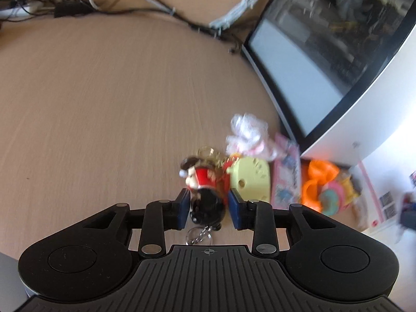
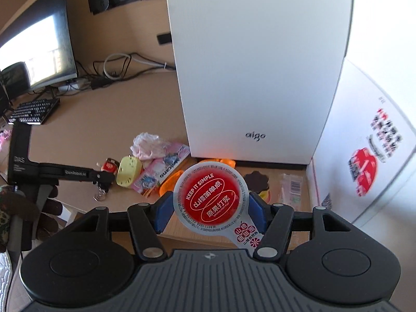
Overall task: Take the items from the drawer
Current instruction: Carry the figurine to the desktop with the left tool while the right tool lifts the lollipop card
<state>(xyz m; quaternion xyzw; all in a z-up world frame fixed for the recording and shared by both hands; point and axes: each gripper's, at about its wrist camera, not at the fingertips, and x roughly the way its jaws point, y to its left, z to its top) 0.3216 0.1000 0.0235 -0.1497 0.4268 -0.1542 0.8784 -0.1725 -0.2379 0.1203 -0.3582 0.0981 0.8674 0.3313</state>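
Observation:
In the left wrist view my left gripper (image 1: 209, 200) is shut on a keychain figure (image 1: 205, 197) in black and red, whose chain hangs below the pads. To its right on the desk lie a yellow plug-shaped item (image 1: 249, 182), a pink packet (image 1: 286, 179) and a white-pink cloth (image 1: 247, 135). An orange toy (image 1: 317, 182) sits in the open drawer (image 1: 374, 197). In the right wrist view my right gripper (image 2: 210, 214) is shut on a red-lidded cup (image 2: 208, 197) above the drawer floor (image 2: 275, 179). The left gripper (image 2: 106, 178) shows at the left, beside the yellow item (image 2: 128, 173).
A white computer case (image 2: 254, 78) stands right behind the drawer, its glass side (image 1: 325, 52) facing the desk. A dark flower-shaped thing (image 2: 256, 179) and a clear packet (image 2: 291, 184) lie in the drawer. Cables (image 2: 117, 70), a monitor (image 2: 39, 52) and a keyboard (image 2: 33, 110) are at the back left.

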